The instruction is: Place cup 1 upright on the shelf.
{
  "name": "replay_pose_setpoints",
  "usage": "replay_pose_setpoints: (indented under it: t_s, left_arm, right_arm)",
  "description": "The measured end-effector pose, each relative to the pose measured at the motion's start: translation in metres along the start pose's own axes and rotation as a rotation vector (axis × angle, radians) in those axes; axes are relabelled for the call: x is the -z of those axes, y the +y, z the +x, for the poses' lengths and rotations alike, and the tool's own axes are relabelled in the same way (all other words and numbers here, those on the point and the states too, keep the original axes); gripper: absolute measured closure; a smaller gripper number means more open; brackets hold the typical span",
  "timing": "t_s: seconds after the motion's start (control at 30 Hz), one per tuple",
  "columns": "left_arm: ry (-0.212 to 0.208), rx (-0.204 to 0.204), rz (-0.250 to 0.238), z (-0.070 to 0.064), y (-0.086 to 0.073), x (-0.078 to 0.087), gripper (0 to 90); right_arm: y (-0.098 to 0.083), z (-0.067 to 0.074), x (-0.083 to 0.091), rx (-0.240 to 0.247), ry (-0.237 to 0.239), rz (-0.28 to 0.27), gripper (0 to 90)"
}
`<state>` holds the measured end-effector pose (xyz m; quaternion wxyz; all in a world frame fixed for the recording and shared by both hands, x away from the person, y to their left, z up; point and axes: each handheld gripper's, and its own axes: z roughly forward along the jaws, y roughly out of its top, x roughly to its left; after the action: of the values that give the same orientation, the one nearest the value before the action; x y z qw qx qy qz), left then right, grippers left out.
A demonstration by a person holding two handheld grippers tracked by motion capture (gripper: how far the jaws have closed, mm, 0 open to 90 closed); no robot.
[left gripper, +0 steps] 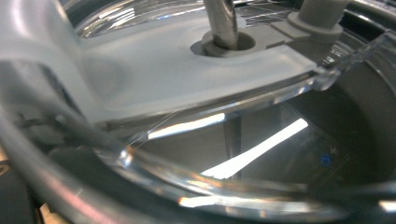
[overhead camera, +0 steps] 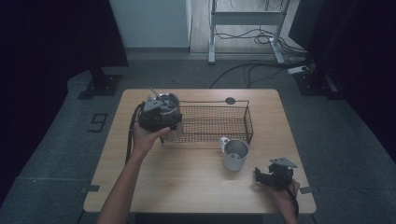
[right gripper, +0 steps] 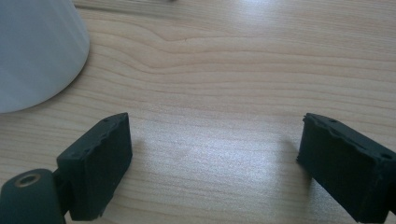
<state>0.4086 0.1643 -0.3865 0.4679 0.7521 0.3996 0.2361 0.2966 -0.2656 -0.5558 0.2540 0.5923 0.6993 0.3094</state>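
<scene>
High view places the left gripper [overhead camera: 163, 114] at the left end of the wire basket [overhead camera: 215, 122], against a steel tumbler [overhead camera: 169, 103] with a clear lid [left gripper: 187, 88] and a straw [left gripper: 223, 21]. Left gripper view, taken very close, suggests the jaws are closed on the tumbler's rim, though the pads themselves cannot be made out. The step in hand appears to be carrying the tumbler at the basket; whether it hangs inside or at the near left corner cannot be told. The right gripper [right gripper: 212, 154] rests low over the bench [right gripper: 233, 70], jaws apart and empty, just beside the white mug [overhead camera: 234, 153]. Next move: keep the tumbler upright, set it down squarely, then release.
</scene>
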Motion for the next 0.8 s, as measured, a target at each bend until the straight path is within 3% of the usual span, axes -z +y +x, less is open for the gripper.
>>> replay_pose_setpoints:
  t_s: [0.8]
  left_arm:
    - [0.009, 0.033, -0.005, -0.001, 0.003, -0.019, 4.1]
  right_arm:
    - [0.0, 0.0, 0.0, 0.0, -0.001, 0.0, 9.9]
